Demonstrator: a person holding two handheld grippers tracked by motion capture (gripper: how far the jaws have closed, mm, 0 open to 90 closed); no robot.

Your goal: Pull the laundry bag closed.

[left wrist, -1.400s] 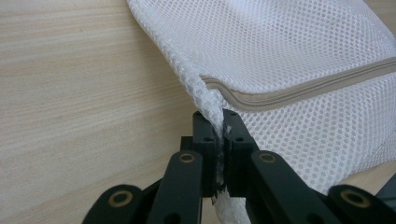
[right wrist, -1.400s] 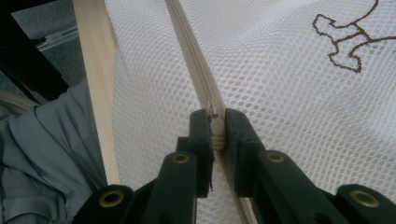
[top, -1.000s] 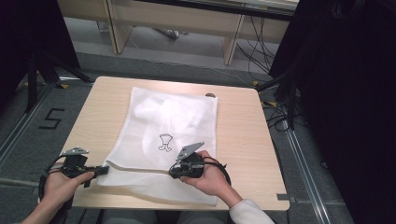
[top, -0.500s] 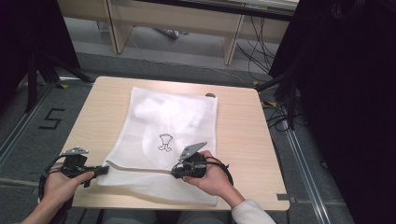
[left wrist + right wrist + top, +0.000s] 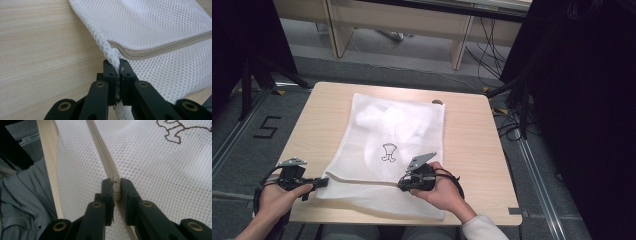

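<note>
One white mesh bag [image 5: 387,150] lies flat on the table [image 5: 467,135], its near-left corner pinched in the left gripper [image 5: 117,71] while the right gripper [image 5: 115,187] clamps what seems the zipper pull [image 5: 114,180].

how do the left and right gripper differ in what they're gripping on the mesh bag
The left gripper pinches the bunched edge of the mesh bag at its corner, near the table's left edge; the right gripper clamps the zipper farther along the bag. The left gripper sits off the bag, the right over it. Both are shut on it.
</note>
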